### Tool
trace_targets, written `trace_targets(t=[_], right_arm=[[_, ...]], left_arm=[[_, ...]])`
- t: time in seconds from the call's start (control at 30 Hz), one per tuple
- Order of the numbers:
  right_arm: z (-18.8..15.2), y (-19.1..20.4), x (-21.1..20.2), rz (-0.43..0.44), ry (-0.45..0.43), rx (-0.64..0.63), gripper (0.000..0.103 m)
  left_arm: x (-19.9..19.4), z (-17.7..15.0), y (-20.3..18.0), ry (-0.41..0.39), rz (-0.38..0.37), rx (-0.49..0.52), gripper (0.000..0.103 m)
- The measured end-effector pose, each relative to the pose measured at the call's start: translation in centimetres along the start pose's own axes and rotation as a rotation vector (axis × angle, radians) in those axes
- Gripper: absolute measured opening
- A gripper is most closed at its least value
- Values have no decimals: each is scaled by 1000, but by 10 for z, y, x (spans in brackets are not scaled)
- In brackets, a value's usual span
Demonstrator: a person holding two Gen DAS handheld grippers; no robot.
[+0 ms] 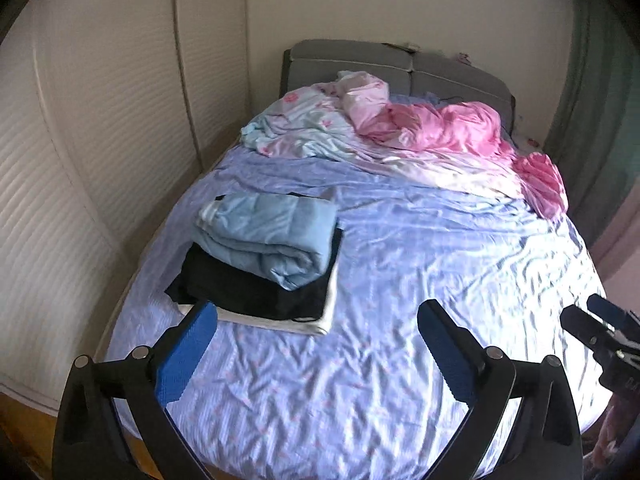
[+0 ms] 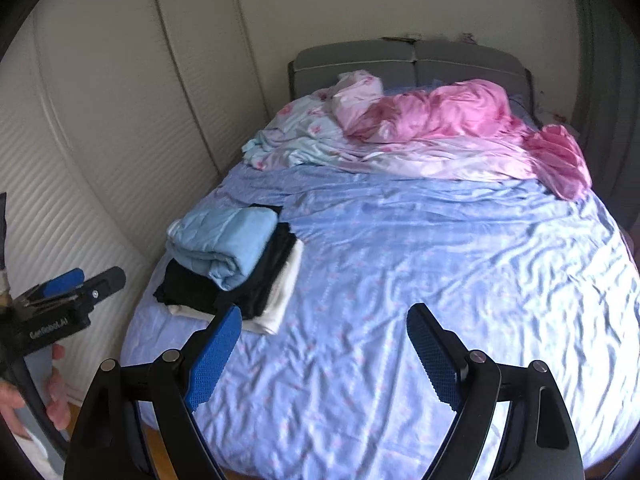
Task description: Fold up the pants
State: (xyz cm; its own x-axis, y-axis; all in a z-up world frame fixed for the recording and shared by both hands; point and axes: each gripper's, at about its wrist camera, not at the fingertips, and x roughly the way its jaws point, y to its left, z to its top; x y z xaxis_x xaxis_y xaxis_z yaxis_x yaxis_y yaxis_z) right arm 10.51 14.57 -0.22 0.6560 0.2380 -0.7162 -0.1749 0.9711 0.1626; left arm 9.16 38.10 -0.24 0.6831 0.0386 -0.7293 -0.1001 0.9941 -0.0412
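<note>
- Blue ribbed pads line the left gripper (image 1: 316,320), whose jaws stand wide apart at about 6 o'clock in its own view, holding nothing and touching nothing; wrinkled sheet shows in the gap between them.
- Blue pads likewise line the right gripper (image 2: 324,320), its jaws spread just as wide and empty, hovering above the sheet.
- Each gripper shows in the other's view: the right one at 3 o'clock of the left view, the left one at 9 o'clock of the right view, with the person's left hand (image 2: 52,392) below it.
- Lavender-blue bed sheet (image 1: 400,272) covers the near and middle part of the bed, creased all over; from 5 to 2 o'clock it lies bare, giving open room to the right of the stack.
- Folded clothes sit in a stack at about 10 o'clock, near the bed's left edge: light blue folded pants (image 1: 268,236) on top, a black folded garment (image 1: 240,284) under them, and a white folded garment (image 1: 320,320) at the bottom, its edge sticking out at the near and right sides.
- Just left of the stack the mattress edge drops beside a ribbed white wardrobe door (image 1: 60,200).
- Farther off, at 12 o'clock, a rumpled floral quilt (image 1: 304,128) and a pink satin cover (image 1: 448,128) lie heaped across the bed, the pink cloth spilling toward the right edge.
- Behind them stands a grey padded headboard (image 1: 360,56) against the wall.
</note>
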Motion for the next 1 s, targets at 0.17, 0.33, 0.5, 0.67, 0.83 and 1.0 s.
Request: trace_targets(t=[0.17,0.33,0.5,0.67,0.83,1.0], right_arm=[[-17,-28,-41,-15,-25,10,86],[-30,-48,-74,-24,-53,9,86],[-40,-65,-98,-38,-71,18,86],[-47,-76,-113,-42,-77,23,86],[-50,-85,-126,-42,-82,24,86],[-52,-87,-129,-41,-86,25,86]], left_arm=[[-30,-19,-44,-17,-11,45,102],[-53,-30,-76,-30,-37,64,102],[-78,-36,-99,-65,-43,97,103],[-96,-39,-113,-86,-54,112,103],[-109,-39,-122,-98,-61,105,103],[-116,-43,-130,-98,-67,104,103]])
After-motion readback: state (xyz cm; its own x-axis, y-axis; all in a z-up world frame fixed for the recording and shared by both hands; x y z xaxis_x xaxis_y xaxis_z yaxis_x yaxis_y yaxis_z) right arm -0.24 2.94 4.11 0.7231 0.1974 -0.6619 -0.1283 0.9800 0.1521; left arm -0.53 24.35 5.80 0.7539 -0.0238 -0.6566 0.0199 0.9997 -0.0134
